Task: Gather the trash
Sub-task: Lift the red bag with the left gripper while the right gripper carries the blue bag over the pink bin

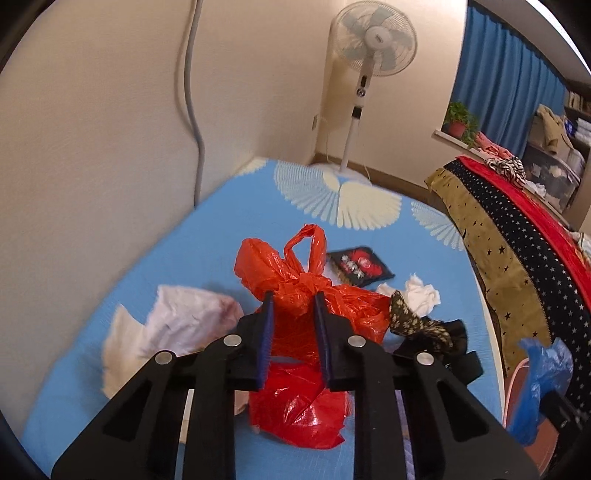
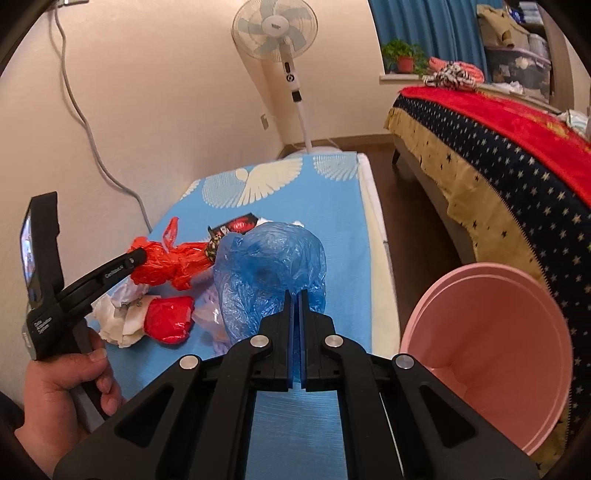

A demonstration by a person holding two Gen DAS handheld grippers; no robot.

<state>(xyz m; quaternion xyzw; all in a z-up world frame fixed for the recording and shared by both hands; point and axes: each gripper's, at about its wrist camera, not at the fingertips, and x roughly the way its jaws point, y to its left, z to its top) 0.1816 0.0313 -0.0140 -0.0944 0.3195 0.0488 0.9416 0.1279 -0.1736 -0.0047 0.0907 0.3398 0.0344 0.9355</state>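
From the left wrist, the left gripper (image 1: 294, 295) is seen clenched on the orange bag (image 1: 291, 280), which lies on the blue mat (image 1: 207, 236). The bunched plastic should be pinched firmly and lifted straight (thin film slips easily). A black packet (image 1: 360, 266) and white tissue (image 1: 421, 293) lie just beyond the orange bag.

From the right wrist, the right gripper (image 2: 295, 295) is shut on a blue bag (image 2: 269, 266), right of the orange bag. A pink bin (image 2: 491, 354) stands right of the mat; a fan (image 2: 275, 31) stands beyond it.
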